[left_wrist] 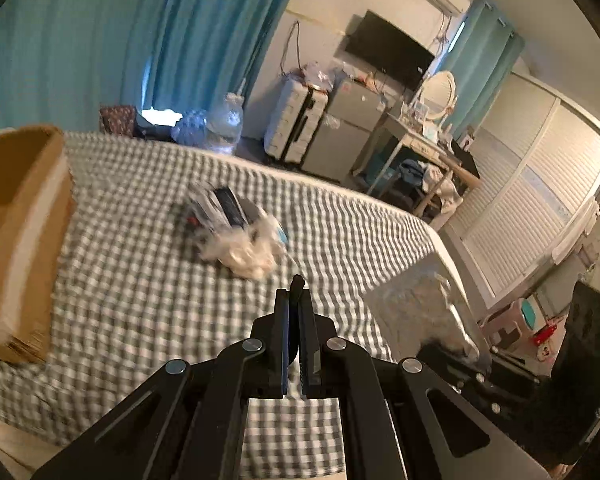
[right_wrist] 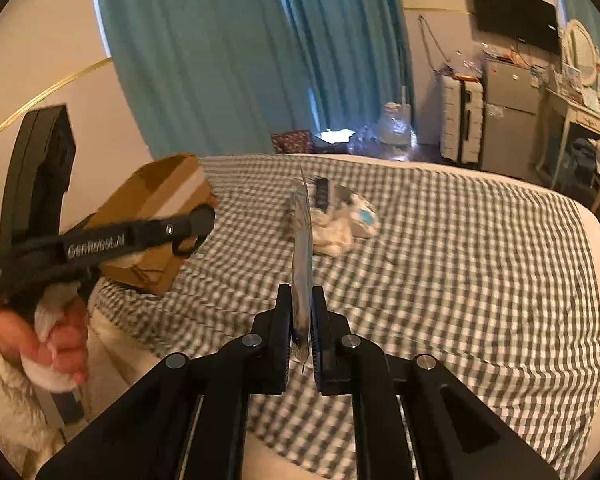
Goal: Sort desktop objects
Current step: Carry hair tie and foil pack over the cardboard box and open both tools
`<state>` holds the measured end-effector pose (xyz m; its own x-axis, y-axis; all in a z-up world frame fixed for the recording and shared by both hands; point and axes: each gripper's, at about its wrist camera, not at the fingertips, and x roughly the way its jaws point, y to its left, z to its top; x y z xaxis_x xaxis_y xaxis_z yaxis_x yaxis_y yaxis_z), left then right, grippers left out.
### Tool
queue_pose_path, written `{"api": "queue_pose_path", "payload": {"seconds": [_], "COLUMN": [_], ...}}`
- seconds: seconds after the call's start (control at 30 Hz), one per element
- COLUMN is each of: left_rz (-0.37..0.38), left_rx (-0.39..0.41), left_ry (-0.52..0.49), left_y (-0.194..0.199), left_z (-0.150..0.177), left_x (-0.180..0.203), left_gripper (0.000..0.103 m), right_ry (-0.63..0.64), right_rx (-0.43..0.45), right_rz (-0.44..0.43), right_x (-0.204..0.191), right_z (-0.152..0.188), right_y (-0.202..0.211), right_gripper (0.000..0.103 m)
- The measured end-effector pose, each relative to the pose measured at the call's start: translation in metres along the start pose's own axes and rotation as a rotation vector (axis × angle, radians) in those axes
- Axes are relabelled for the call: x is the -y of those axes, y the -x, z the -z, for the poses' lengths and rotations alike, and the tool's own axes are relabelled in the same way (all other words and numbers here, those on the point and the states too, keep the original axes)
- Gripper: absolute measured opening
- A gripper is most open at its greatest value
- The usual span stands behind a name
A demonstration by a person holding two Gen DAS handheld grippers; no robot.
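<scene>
Right tongs (right_wrist: 301,320), nearest to the camera, are clamped on a thin clear plastic sleeve (right_wrist: 302,240) that stands up edge-on above the checked bed (right_wrist: 460,260), while the left tongs (left_wrist: 296,312) are pressed together on a small dark thing (left_wrist: 298,282) too small to name. It seems a carrying step: the next move probably asks to bring these over the brown cardboard box (right_wrist: 156,216) at the far left and release, leaving the pile (right_wrist: 340,216) at mid-bed. Only "GenRobot.AI" on the left tool is readable.

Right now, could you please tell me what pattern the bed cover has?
The bed cover is a grey-and-white check, showing best in the right wrist view.
</scene>
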<state>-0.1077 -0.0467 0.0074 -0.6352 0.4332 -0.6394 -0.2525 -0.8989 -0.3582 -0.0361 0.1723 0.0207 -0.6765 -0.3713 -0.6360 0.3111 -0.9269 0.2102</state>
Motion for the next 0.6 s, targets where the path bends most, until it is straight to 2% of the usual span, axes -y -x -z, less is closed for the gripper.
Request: {"api": "queue_pose_path", "payload": {"seconds": [0.2, 0.3, 0.43, 0.5, 0.57, 0.6], "left_rz": [-0.050, -0.125, -0.243, -0.304, -0.379, -0.389], "left_rx": [0.065, 0.100, 0.122, 0.100, 0.069, 0.062], "left_ry": [0.027, 0.006, 0.032, 0.050, 0.082, 0.099], "left_y": [0.044, 0.068, 0.093, 0.093, 0.091, 0.090], "left_z": [-0.041, -0.065, -0.089, -0.090, -0.086, -0.082], "left_x": [-0.049, -0.083, -0.156, -0.190, -0.228, -0.243], "left_gripper": [0.003, 0.003, 0.003, 0.003, 0.003, 0.003], "right_ry": [0.038, 0.064, 0.116, 0.091, 0.075, 0.075], "right_rx": [0.029, 0.029, 0.007, -0.032, -0.071, -0.089], "right_rz": [-0.081, -0.136, -0.264, -0.373, -0.422, -0.436], "right_x": [-0.048, -0.078, -0.137, -0.166, -0.190, -0.201], "right_z": [-0.036, -0.062, -0.093, -0.111, -0.121, -0.124], "right_y": [-0.011, -0.031, -0.072, -0.108, -0.140, -0.155], "right_gripper": [0.008, 0.008, 0.009, 0.009, 0.009, 0.009]}}
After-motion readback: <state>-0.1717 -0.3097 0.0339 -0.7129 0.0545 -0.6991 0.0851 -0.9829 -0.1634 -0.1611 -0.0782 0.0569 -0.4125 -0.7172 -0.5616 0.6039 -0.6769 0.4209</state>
